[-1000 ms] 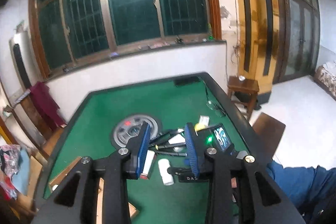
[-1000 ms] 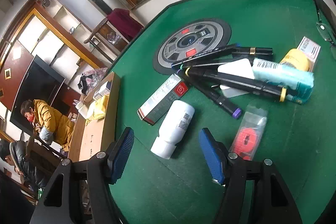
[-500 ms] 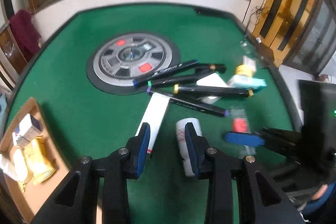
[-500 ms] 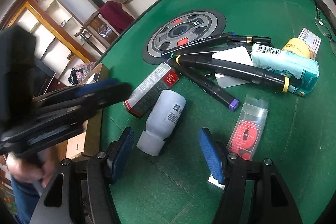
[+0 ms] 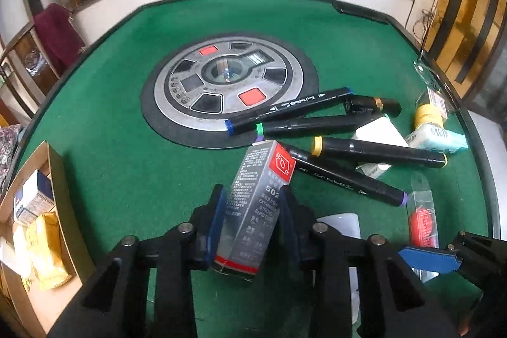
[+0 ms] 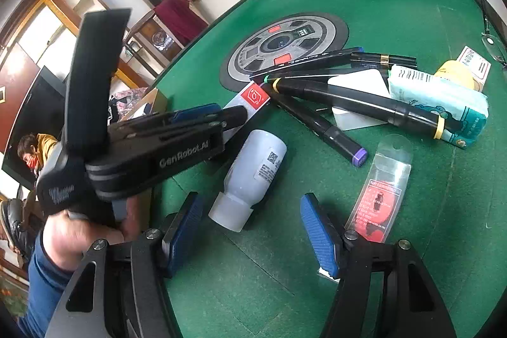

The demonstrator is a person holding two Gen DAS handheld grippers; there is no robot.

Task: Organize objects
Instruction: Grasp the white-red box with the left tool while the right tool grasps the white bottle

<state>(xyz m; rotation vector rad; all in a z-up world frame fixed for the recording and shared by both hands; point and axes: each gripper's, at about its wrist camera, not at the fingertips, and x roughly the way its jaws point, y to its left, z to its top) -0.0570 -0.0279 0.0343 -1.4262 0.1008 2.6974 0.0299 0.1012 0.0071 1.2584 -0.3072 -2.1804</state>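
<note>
The left gripper [image 5: 252, 208] clamps its ribbed blue pads on a grey, red-capped glue box [image 5: 256, 201] printed "502", far end on the green felt table [image 5: 120, 179] beside black markers [image 5: 377, 151]. "GenRobot.AI" is moulded on its black body. The right gripper [image 6: 250, 232] hangs wide and empty around the cap end of a smooth white plastic bottle [image 6: 253, 176]; a clear blister pack [image 6: 380, 195] lies beside
</note>
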